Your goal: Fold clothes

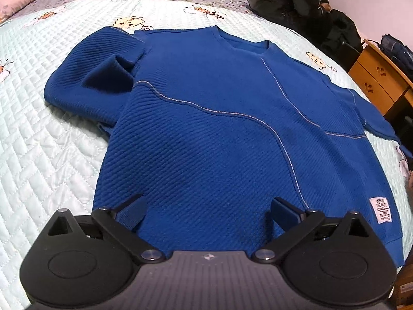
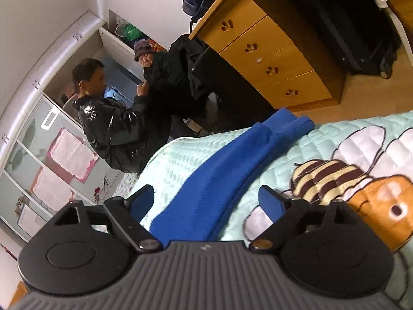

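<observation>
Sleeve-fold step: left sleeve (image 1: 85,77) in, right sleeve (image 2: 219,165) out at 12 o'clock between right hand-held gripper (image 2: 206,201)'s apart jaws. Left hand-held gripper (image 1: 206,210) apart over sweater (image 1: 219,129) hem. Next: clamp sleeve.

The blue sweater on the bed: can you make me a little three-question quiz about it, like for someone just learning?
1. True or false: the blue sweater lies spread flat on the quilted bedspread, neckline away from the camera.
2. Which sleeve is already bunched and folded in, in the left wrist view?
A. the one on the picture's left
B. the one on the picture's right
C. neither
3. Fill in: the right hand-held gripper has a blue ______ running between its open jaws.

Key:
1. True.
2. A, the left sleeve.
3. Sleeve; the pads do not press on it. The left hand-held gripper is open too, above the hem.
</observation>
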`<state>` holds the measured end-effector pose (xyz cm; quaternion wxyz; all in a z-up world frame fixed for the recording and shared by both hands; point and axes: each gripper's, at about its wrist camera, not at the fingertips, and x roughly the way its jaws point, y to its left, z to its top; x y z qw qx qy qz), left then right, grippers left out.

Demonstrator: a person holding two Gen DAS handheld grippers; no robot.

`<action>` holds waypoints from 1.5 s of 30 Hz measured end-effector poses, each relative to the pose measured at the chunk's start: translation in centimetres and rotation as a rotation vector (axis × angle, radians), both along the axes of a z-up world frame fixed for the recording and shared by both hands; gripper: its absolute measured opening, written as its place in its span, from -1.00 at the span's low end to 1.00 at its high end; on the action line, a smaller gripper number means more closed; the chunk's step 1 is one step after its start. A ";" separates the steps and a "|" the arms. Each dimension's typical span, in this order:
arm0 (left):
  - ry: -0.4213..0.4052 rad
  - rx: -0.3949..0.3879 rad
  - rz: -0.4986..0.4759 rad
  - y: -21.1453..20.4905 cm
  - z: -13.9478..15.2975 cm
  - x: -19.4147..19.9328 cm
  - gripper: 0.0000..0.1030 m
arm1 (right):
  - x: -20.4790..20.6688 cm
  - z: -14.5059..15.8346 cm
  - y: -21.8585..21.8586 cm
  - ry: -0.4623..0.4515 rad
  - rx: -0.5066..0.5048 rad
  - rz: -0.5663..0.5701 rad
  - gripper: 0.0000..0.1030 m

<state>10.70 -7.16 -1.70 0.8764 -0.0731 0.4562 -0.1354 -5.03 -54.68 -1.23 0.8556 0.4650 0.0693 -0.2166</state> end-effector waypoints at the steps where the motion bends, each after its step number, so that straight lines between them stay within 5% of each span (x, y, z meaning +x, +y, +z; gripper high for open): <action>1: 0.002 -0.002 0.000 0.1 0.0 0.0 0.98 | 0.4 0.5 0.2 -0.006 0.023 0.006 0.74; 8: 0.045 -0.112 0.053 1.9 0.3 0.7 0.98 | -0.3 3.1 -0.6 -0.059 0.054 -0.134 0.78; 15: 0.036 -0.101 0.057 1.6 0.2 0.6 0.98 | -2.2 1.5 -1.9 -0.051 0.346 -0.172 0.79; 34: -0.008 -0.099 -0.021 1.7 -0.1 0.1 0.99 | -3.5 25.5 8.6 -0.425 0.373 0.104 0.79; 45: -0.012 -0.073 -0.068 1.4 -0.1 0.0 0.99 | -11.3 38.9 17.6 -0.592 0.310 0.275 0.94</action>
